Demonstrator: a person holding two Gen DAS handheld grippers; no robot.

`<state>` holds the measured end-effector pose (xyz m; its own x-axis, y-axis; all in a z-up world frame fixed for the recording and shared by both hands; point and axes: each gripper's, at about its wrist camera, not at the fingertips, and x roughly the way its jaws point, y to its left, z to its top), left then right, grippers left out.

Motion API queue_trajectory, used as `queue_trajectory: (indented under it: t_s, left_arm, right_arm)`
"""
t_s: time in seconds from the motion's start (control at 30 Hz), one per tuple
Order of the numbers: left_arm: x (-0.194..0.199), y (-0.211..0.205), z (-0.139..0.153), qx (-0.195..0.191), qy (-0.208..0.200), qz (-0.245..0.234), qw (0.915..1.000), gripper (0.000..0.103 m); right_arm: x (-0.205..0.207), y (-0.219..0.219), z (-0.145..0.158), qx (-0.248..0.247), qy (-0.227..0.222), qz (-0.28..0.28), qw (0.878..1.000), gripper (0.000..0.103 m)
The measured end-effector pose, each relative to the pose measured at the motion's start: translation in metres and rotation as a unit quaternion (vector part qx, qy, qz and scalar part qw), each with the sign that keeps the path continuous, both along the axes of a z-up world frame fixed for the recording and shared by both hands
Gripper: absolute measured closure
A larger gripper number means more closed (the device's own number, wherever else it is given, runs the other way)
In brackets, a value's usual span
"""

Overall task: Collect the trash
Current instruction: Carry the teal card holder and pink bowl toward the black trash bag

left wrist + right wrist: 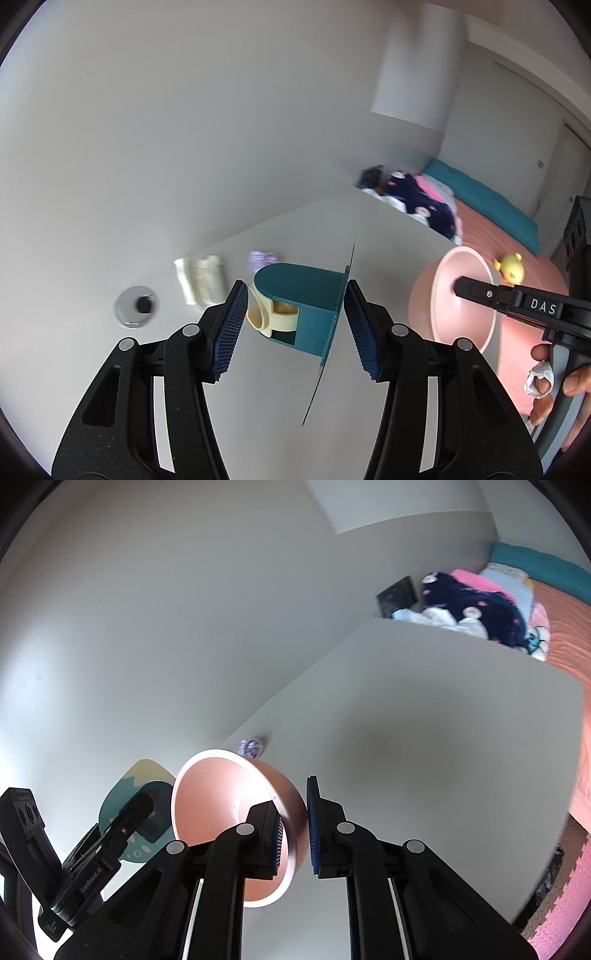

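My right gripper (295, 834) is shut on the rim of a pink bowl (221, 794) and holds it tilted above the white table; the bowl also shows in the left wrist view (443, 299). My left gripper (293, 325) is open, its blue pads either side of a teal dustpan-like holder (299, 291) with a cream piece (269, 317) inside; whether the pads touch it I cannot tell. A crumpled purple wrapper (263, 257) and a folded cream tissue (201, 278) lie on the table beyond; the wrapper also shows in the right wrist view (251, 746).
A chrome grommet (136, 306) sits in the table (424, 738) at left. A bed with a salmon cover (491, 236), dark clothes (472, 605) and a yellow toy (511, 267) lies beyond the table's right edge. Pink floor mats (557, 897) lie below.
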<state>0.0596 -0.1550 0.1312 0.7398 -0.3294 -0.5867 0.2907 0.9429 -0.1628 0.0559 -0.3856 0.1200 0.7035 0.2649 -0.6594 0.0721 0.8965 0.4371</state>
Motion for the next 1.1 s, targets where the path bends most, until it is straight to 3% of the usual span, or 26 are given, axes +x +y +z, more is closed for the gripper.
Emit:
queue_trajectory:
  t_s: [0.47, 0.9, 1.1]
  left_arm:
    - [-0.044, -0.147, 0.007, 0.019, -0.005, -0.123, 0.9922, 0.05]
    - [-0.092, -0.278, -0.019, 0.05, 0.014, -0.249, 0.9671, 0.05]
    - [-0.111, -0.324, -0.041, 0.075, 0.037, -0.289, 0.9536, 0.05]
  right_arm:
    - [-0.082, -0.123, 0.016, 0.0, -0.014, -0.092, 0.996, 0.09]
    - [-0.174, -0.231, 0.0, -0.005, 0.008, -0.202, 0.979, 0.09]
    - [-0.201, -0.276, -0.022, -0.002, 0.041, -0.246, 0.968, 0.09]
